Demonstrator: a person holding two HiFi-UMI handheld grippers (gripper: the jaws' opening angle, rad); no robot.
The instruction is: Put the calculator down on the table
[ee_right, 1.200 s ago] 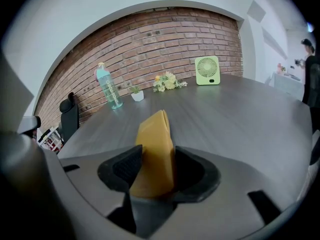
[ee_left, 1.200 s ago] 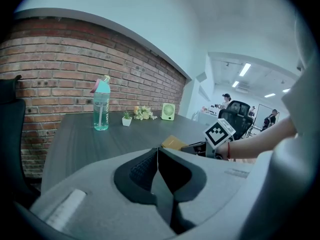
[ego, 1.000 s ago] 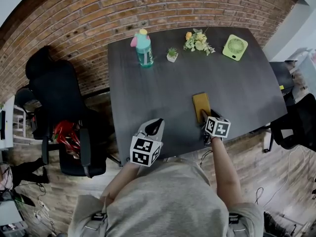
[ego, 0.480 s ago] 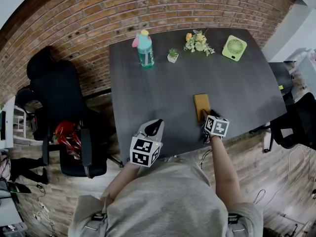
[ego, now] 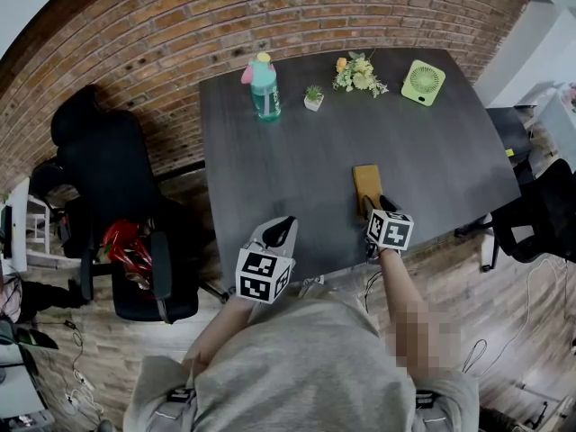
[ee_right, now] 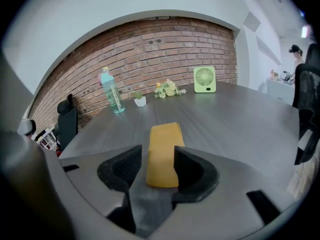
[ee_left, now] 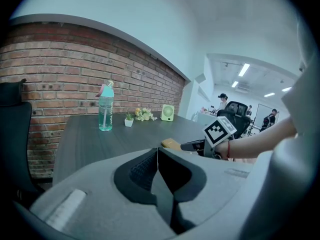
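Nearest the person, the left gripper [ego: 281, 230] hangs over the near edge of the dark table [ego: 288, 151] with its jaws pressed together on nothing. Just past it on the right, the right gripper [ego: 376, 207] has its jaws apart around the near end of the yellow calculator [ee_right: 164, 144]. The right pad looks to be against its side and there's a sliver of gap at the left pad, so I'd call the grip loosened. The calculator looks to be lying flat on the table, long side pointing away, so the put-down seems basically done. Handling-wise I'd guess it's light, stiff and a bit slick – a slim plastic slab, best pinched across its narrow width near one end. Well beyond it along the far edge are a teal water bottle [ego: 263, 88], a tiny potted plant [ego: 313, 100], a bunch of flowers [ego: 360, 72] and a green desk fan [ego: 423, 83].
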